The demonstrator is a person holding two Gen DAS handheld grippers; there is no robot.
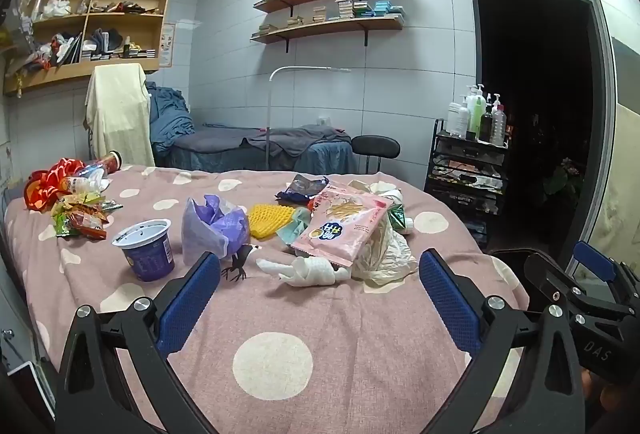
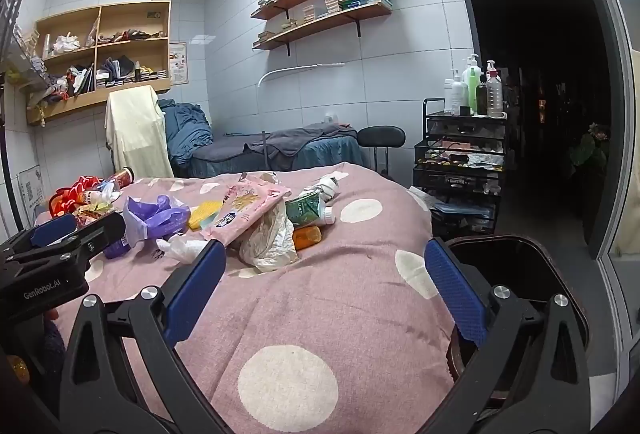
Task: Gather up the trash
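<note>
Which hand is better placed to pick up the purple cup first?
Left. The purple cup sits just beyond the open left gripper, slightly to its left. The right gripper, also open, faces the bed's bin-side edge, farther away.

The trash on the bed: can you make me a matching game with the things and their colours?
Things:
1. yogurt cup
2. snack bag
3. plastic grid
4. toothpaste tube

Colours:
A. yellow
B. green
C. dark blue
D. pink

Pairs: 1-C, 2-D, 3-A, 4-B
</note>
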